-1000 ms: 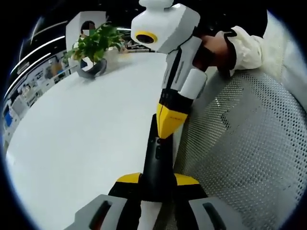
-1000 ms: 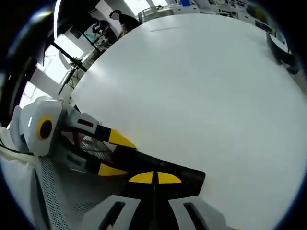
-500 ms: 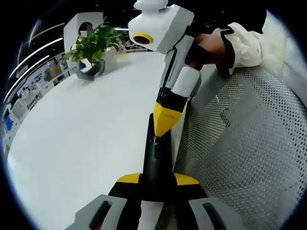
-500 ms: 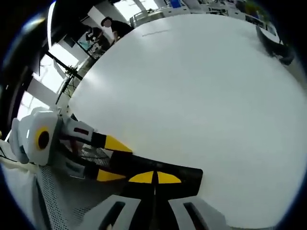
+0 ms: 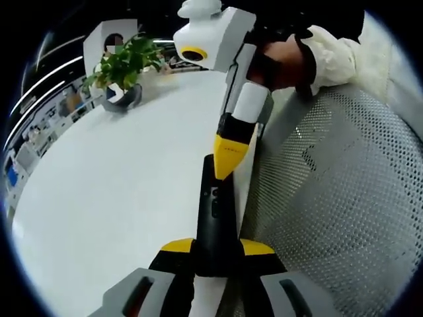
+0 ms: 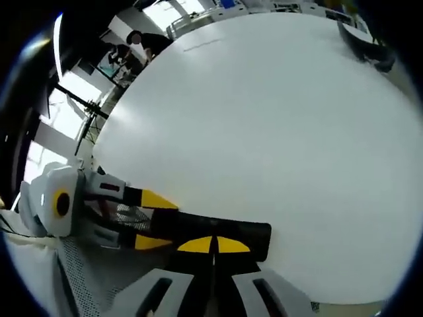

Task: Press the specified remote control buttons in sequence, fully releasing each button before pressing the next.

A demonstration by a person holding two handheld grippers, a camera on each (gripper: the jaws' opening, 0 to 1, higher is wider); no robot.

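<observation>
- The black remote control (image 5: 215,214) sits clamped between my left gripper (image 5: 217,249)'s yellow-tipped jaws, at the near edge of the white table (image 5: 119,172). Its long axis runs straight away from those jaws toward the table's far side.
- My right gripper (image 5: 226,155) comes down from beyond the remote's far end, jaws pressed together into one yellow wedge. The wedge tip sits over the remote's far portion; I can't tell whether it actually touches a button.
- In the right gripper view the remote (image 6: 218,231) lies crosswise just ahead of the right gripper (image 6: 213,246), the left gripper (image 6: 142,219) holding it from the side. Right is clearly the pressing hand, left the holder.
- A perforated white mesh surface (image 5: 330,198) lies just beside the remote, on the side away from the table's open expanse. A potted plant (image 5: 125,66) stands well apart from the remote at the table's far edge.
- Compared with a second ago, the wedge tip reaches less far along the remote toward my left jaws, leaving more of its face uncovered. I judge that a release between presses.
</observation>
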